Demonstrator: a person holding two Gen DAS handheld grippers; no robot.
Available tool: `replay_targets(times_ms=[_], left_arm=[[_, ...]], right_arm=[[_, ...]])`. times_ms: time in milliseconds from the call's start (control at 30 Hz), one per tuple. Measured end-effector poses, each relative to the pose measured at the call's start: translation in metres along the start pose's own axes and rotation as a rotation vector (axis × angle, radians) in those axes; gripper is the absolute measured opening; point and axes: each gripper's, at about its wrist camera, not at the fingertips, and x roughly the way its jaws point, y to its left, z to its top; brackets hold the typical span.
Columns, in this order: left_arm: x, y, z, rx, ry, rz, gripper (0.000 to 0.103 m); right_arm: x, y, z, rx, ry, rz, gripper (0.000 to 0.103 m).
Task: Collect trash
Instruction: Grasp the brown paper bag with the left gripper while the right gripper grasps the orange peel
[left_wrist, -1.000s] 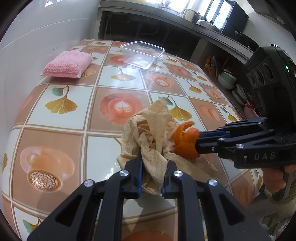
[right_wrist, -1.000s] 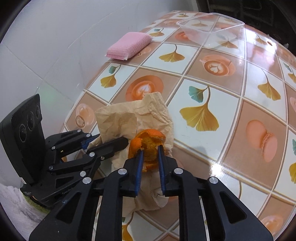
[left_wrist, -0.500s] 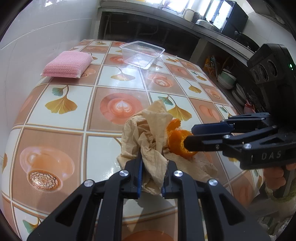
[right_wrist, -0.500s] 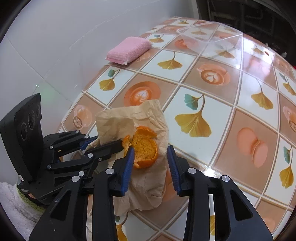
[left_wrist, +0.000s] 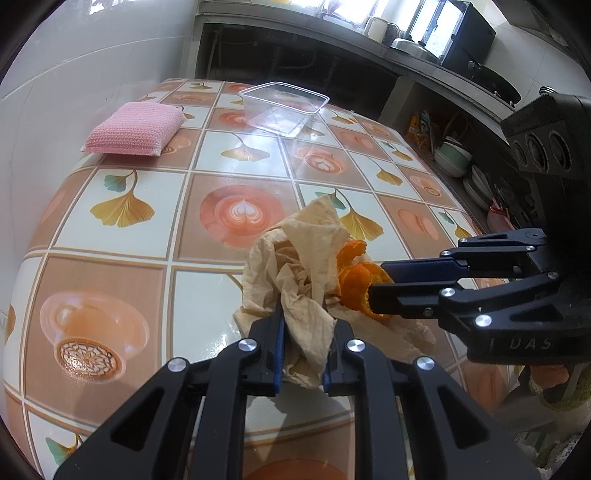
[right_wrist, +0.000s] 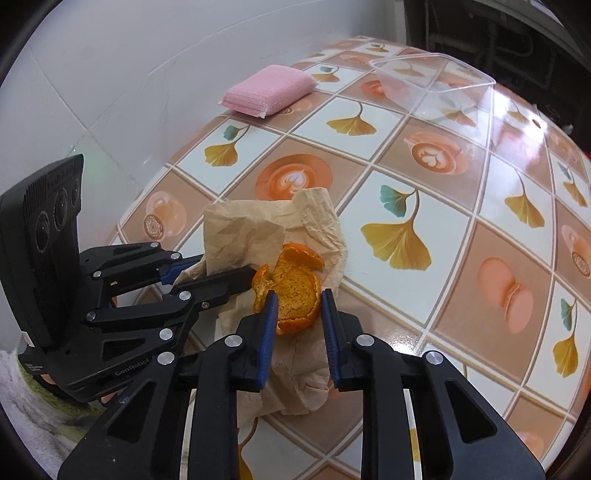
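Crumpled paper (left_wrist: 295, 295) is being pinched by left tongs (left_wrist: 301, 343); right tongs (right_wrist: 297, 325) are closing around orange peel (right_wrist: 291, 291), not yet gripped; lift presumably next.

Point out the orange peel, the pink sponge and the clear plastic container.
orange peel (right_wrist: 295, 295): right wrist view, pale inner side.
pink sponge (left_wrist: 135, 127): left wrist view, middle of its top face.
clear plastic container (left_wrist: 295, 96): left wrist view, far rim.

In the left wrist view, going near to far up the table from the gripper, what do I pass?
left gripper shut on the crumpled brown paper → pink sponge → clear plastic container.
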Motion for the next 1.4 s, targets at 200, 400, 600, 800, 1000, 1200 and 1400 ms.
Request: replay_targets(times_ms=[200, 400, 600, 800, 1000, 1200, 1400], left_arm=[[0.0, 0.0, 0.0, 0.0, 0.0, 0.0, 0.015], [0.0, -0.001, 0.001, 0.007, 0.0, 0.002, 0.015], [0.001, -0.001, 0.001, 0.011, 0.001, 0.005, 0.015], [0.001, -0.001, 0.001, 0.011, 0.0, 0.005, 0.015], [0.001, -0.001, 0.002, 0.01, 0.001, 0.003, 0.015], [0.001, -0.001, 0.001, 0.01, 0.0, 0.003, 0.015], [0.001, 0.0, 0.001, 0.01, 0.0, 0.003, 0.015]], right_arm=[[-0.003, -0.004, 0.0, 0.019, -0.02, -0.02, 0.007], [-0.012, -0.009, -0.003, 0.031, -0.041, -0.04, 0.004], [-0.024, -0.002, -0.009, -0.028, -0.07, -0.052, 0.004], [-0.022, 0.005, -0.01, -0.067, -0.064, -0.029, 0.008], [-0.017, 0.004, -0.01, -0.044, -0.058, -0.013, 0.025], [-0.014, -0.001, -0.011, -0.015, -0.048, -0.017, 0.027], [-0.011, -0.01, -0.013, 0.03, -0.036, -0.013, 0.018]])
